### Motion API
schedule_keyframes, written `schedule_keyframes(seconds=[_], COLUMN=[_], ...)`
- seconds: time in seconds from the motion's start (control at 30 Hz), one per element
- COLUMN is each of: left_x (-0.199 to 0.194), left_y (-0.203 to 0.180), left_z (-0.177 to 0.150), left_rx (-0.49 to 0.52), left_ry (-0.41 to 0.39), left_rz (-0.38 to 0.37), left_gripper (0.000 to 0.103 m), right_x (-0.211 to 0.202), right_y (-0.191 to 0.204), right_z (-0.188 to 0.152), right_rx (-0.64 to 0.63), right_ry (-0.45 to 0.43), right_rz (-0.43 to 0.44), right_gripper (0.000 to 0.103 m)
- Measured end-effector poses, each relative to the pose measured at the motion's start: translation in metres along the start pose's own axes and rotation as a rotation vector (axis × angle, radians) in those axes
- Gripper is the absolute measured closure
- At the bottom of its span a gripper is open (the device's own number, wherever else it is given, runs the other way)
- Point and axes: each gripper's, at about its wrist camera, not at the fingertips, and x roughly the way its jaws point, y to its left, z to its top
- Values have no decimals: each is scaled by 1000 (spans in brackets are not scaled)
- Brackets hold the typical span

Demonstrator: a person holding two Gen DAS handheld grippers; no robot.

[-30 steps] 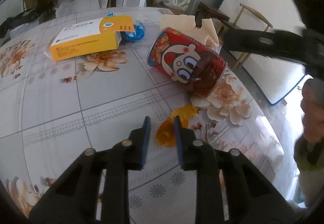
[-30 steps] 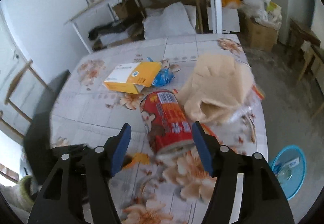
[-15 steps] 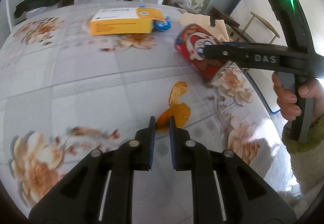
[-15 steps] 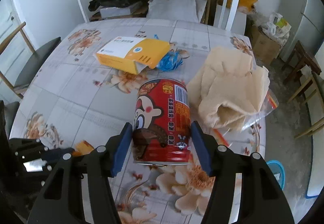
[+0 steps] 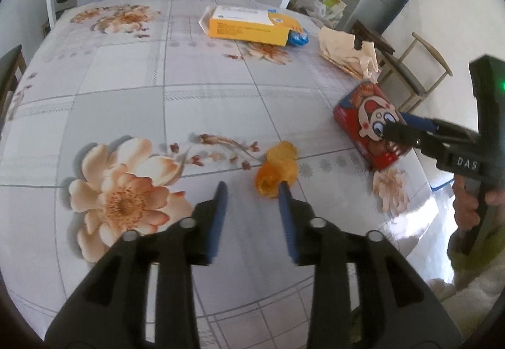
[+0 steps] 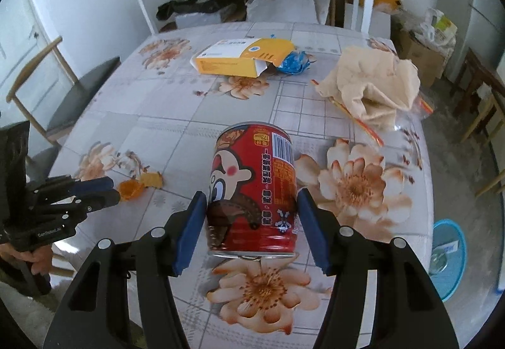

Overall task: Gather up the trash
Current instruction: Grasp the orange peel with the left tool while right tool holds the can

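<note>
On floral-print plastic tablecloth (image 6: 189,115), mid-pickup for two bits of trash at once. Near R edge: red cartoon-print metal can (image 6: 252,188), lying on its side, sat between blue pads of right gripper (image 6: 251,229). L pad looks pressed to can wall; R pad seems just shy of it, so can't tell if truly clamped or only bracketed. Same can also visible from left wrist view (image 5: 371,125), gripper tips at its near end. Nearer centre-L: curled orange fruit peel (image 5: 277,174), on cloth just ahead of left gripper (image 5: 252,199). Jaws there have just been opening, now standing apart w/ nothing between; peel lies beyond tips, nearer the R-hand finger. Further back, untouched: yellow-and-white cardboard box w/ open flap (image 6: 243,57), crumpled blue plastic wrapper (image 6: 293,63) touching box end, wadded beige cloth or paper (image 6: 372,84) atop clear zip bag. Round blue bin or basin (image 6: 448,257) on floor past table edge, likely drop spot. Next, by judgement: nudge left gripper fwd + slightly R to straddle peel, then close gently, peel thin & springy. For R: confirm squeeze on can before lifting; smooth round wall could roll or slip.
</note>
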Motion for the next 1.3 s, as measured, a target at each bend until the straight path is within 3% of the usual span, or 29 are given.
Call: schedule_keyframes(seconds=[0.13,0.33,0.5,0.8,1.03,1.3], left_x=[3,15,20,21,18,14], left_y=[1,-12,-27,-35,-27,-25], left_z=[4,8,9,4,3,2], left_rx=[-14,11,87,117,69,40], left_ry=[-4,1,-7,2,4,11], left_rz=[6,4,62,51,4,-30], left_gripper=[69,69,69,89,93,93], right_x=[4,11,13,-11,-31,-37], right_y=[-7,-17,-22,-11,-7,0], right_z=[-3,-7,-11,-8,0,4], right_rx=[61,135,169,87,40,17], right_ry=[-4,1,-9,-56,-94,-83], right_rz=[16,47,61,-45,-113,-121], right_gripper=[38,38,38,39,39,39])
